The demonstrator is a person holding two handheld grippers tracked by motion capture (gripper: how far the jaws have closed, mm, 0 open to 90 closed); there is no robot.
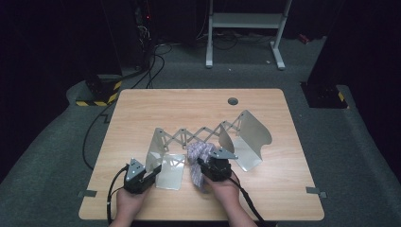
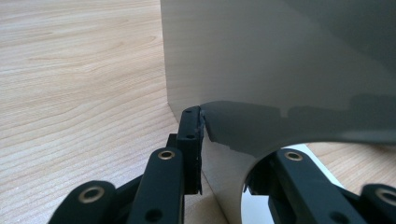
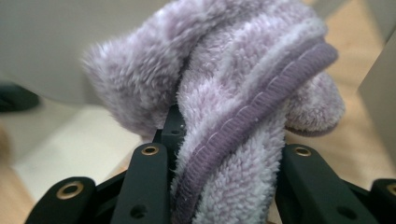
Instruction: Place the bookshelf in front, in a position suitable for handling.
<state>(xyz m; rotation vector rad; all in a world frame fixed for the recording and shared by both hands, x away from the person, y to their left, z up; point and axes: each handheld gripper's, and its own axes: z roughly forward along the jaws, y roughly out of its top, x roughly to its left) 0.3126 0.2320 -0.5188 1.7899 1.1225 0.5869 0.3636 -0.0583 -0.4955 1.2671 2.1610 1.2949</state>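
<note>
Left claw [image 1: 152, 175] clamps the upright metal plate [image 2: 261, 70] of the expanding rack [image 1: 203, 135], one pad pressed flat against it, at the rack's near-left end. Right claw [image 1: 201, 163] grips a fluffy lilac towel [image 3: 233, 93], bunched between its jaws, apparently lifted just off the counter [image 1: 142, 109] beside the rack's scissor links.

In the right gripper view the purple towel [image 3: 243, 107] hides the right claw's [image 3: 224, 140] fingertips and runs off the bottom edge. In the left gripper view the metal plate [image 2: 280, 70] covers the left claw's [image 2: 224, 135] right-hand fingertip and is cut off at the top and right. Beyond the desk [image 1: 198, 101], the room is too dark to make out.
</note>
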